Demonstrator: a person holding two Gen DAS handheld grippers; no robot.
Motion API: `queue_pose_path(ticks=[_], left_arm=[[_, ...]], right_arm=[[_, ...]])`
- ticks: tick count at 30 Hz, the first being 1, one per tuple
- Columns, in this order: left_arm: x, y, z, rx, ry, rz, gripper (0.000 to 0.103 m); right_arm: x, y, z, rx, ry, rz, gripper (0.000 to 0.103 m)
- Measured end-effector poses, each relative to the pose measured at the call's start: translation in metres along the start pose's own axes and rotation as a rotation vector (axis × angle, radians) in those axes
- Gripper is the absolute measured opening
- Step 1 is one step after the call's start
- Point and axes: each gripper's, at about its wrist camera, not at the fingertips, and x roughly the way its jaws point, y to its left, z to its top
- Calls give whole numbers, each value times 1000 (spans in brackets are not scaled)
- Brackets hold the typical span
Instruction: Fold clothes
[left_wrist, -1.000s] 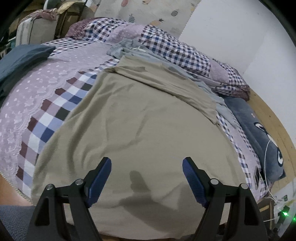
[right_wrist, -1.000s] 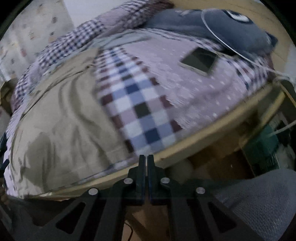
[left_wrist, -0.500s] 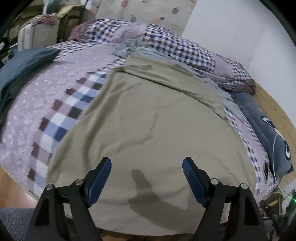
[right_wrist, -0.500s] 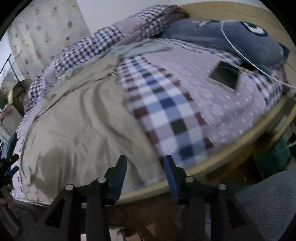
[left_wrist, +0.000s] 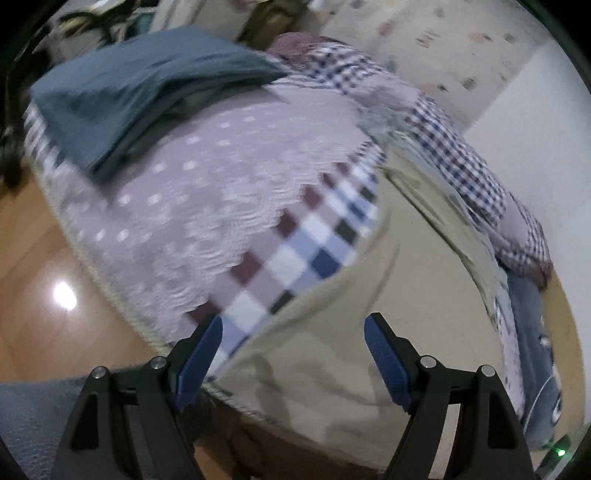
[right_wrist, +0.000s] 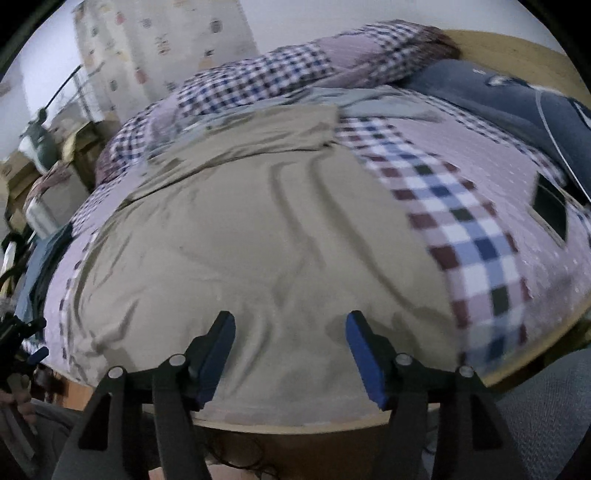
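Both tongs are spread and hold nothing: the left gripper (left_wrist: 293, 354) hovers by the near left corner of the khaki garment (right_wrist: 258, 236), the right gripper (right_wrist: 290, 350) over its near hem. The garment lies flat on the bed's quilt (left_wrist: 207, 206). Judging by this, each should pinch one hem corner cleanly, catching no quilt. The cloth looks thin, soft and creased; the quilt is dotted lilac and checked, with a folded teal cloth (left_wrist: 140, 88) on its far side

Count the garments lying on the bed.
3 visible: khaki garment spread at the near edge, grey-green one bunched beyond it, dark teal one folded at the far left corner. Others may be hidden.
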Motion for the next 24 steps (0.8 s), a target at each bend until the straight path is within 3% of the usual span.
queue_pose_path(ticks=[8, 17, 22, 24], left_arm=[[14, 49, -2, -174, 104, -28, 83], [49, 43, -12, -160, 217, -73, 83], [57, 34, -17, -116, 237, -61, 83], [58, 32, -17, -144, 260, -122, 83]], right_arm=[[4, 43, -2, -120, -13, 55, 69], [-3, 60, -7, -205, -37, 77, 73], [-5, 71, -10, -248, -45, 97, 74], [-6, 85, -15, -309, -60, 112, 74]])
